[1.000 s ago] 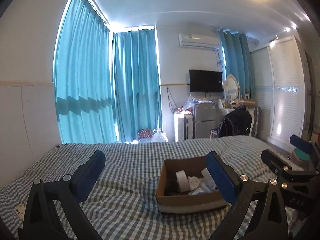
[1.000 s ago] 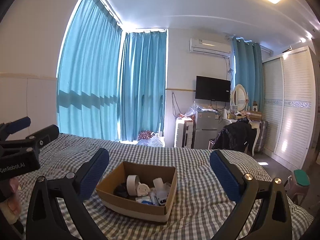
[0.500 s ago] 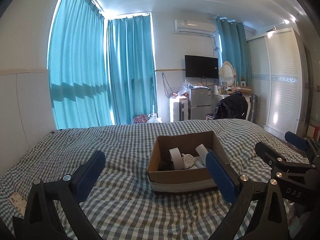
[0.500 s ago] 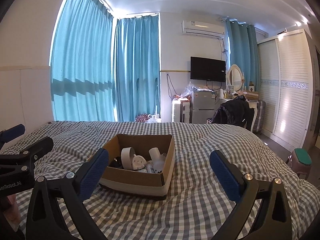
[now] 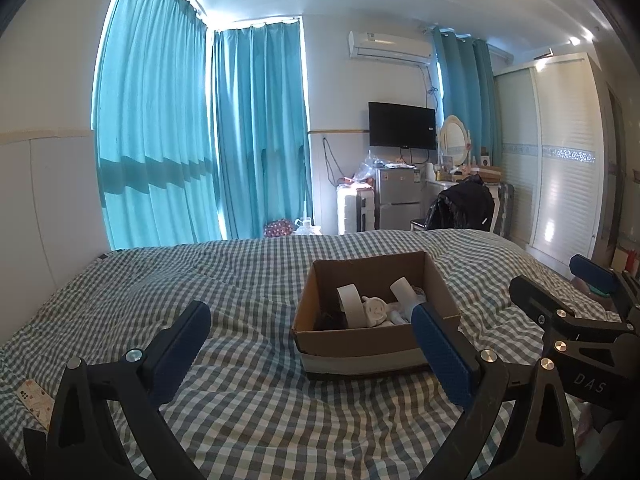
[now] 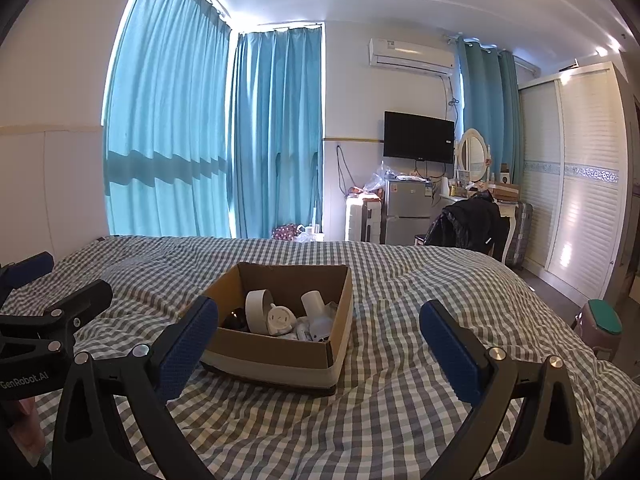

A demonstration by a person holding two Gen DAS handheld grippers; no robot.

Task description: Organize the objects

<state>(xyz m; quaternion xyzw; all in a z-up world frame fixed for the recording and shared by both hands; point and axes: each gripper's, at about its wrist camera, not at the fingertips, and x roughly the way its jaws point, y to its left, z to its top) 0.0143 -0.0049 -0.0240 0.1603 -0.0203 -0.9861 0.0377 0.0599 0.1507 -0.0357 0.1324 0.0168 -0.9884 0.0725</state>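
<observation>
Left gripper [image 5: 310, 346] and right gripper [image 6: 320, 338] both gape wide, holding nothing, above a checked bed [image 6: 400, 400]; an open cardboard box [image 6: 280, 354] sits at 12 o'clock.

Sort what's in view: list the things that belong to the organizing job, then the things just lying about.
Job: box on the bed; in it a tape roll, a round white gadget, a white tube.

Lying about: card on the bed, TV, fridge, jacket, stool.

left tongs [image 5: 310, 350]: black frame | blue pads | silver screws | right tongs [image 6: 320, 338]: same
</observation>
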